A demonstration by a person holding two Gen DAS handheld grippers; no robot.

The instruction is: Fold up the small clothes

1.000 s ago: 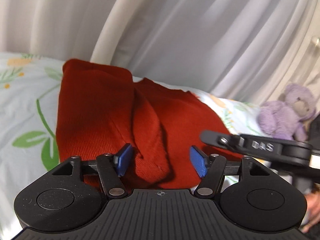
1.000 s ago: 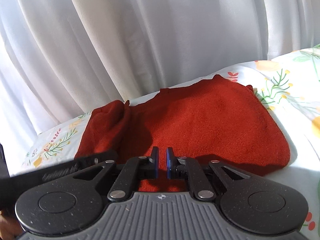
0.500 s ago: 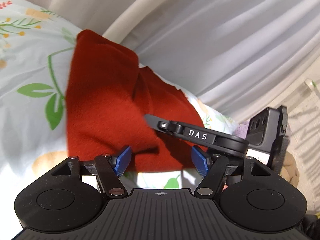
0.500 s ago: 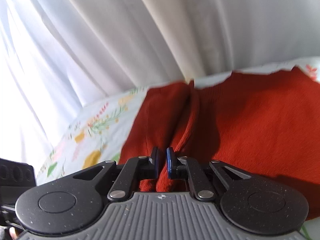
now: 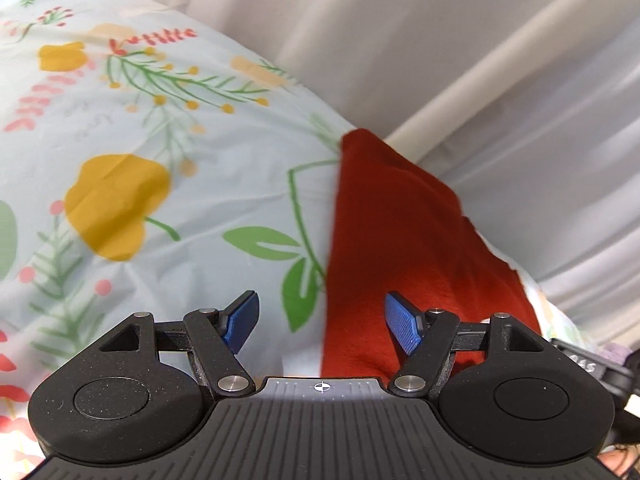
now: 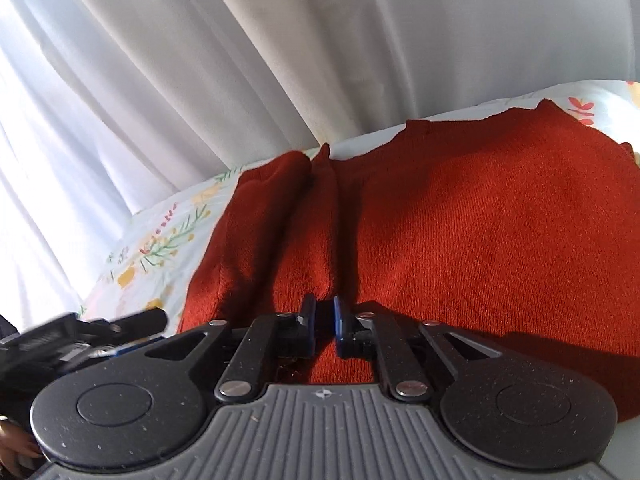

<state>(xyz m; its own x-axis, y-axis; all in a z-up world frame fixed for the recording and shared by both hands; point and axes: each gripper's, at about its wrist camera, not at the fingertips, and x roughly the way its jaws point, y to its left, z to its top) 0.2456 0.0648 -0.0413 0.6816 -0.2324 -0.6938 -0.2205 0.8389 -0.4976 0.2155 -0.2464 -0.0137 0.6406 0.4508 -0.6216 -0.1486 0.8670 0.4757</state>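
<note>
Red knit cloth (image 6: 480,232) lies spread on a bed sheet (image 5: 168,200) with yellow flowers and green leaves. It looks soft and a bit fuzzy. Its left side is bunched into long folds, and its right side lies flat and smooth. White curtains (image 6: 280,60) hang at the far side of the bed.

The right gripper (image 6: 324,324) sits over the near edge of the cloth. Its jaws are opening, with only a small gap, and a fold of red cloth shows between them. The left gripper (image 5: 320,326) has its jaws wide and opening, with nothing pinched; the left edge of the cloth lies under the gap.
</note>
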